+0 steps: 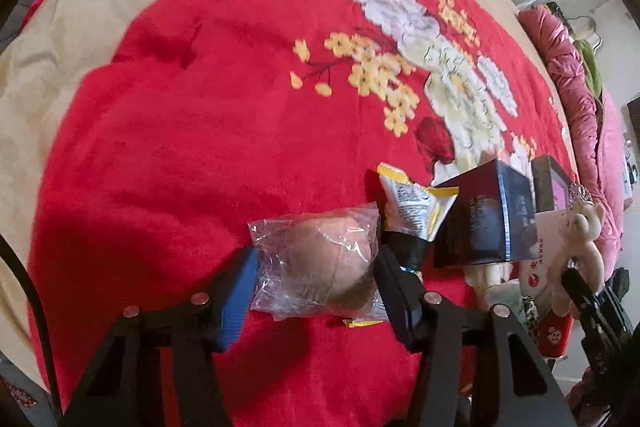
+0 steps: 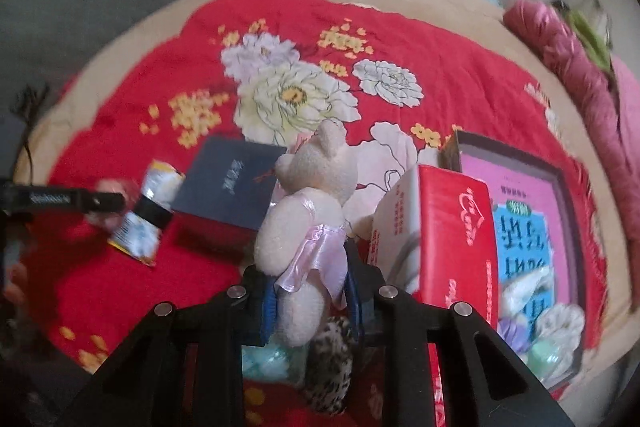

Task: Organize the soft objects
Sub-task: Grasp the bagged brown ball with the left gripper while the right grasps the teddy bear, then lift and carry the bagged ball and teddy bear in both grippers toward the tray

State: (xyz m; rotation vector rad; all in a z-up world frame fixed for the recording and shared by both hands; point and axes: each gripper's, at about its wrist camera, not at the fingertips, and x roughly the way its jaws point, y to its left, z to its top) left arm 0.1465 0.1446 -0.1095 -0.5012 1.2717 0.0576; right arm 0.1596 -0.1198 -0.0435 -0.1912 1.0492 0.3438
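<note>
My left gripper [image 1: 314, 267] is shut on a bun in a clear plastic bag [image 1: 320, 259], held just above the red flowered blanket [image 1: 180, 147]. A yellow and silver snack packet [image 1: 416, 207] leans just beyond it, against a dark blue box [image 1: 484, 219]. My right gripper [image 2: 312, 295] is shut on a cream teddy bear in a pink skirt [image 2: 308, 211] and holds it upright by the lower body. The bear also shows at the right edge of the left wrist view [image 1: 580, 239]. The left gripper's finger shows at the left of the right wrist view, by the snack packet [image 2: 144, 211].
A red and white tissue pack [image 2: 444, 231] stands right of the bear. An open box with a pink and blue lining [image 2: 532, 227] holds several soft items. A leopard-print item [image 2: 332, 363] lies under the right gripper. A pink quilt [image 2: 576, 67] lies along the bed's right side.
</note>
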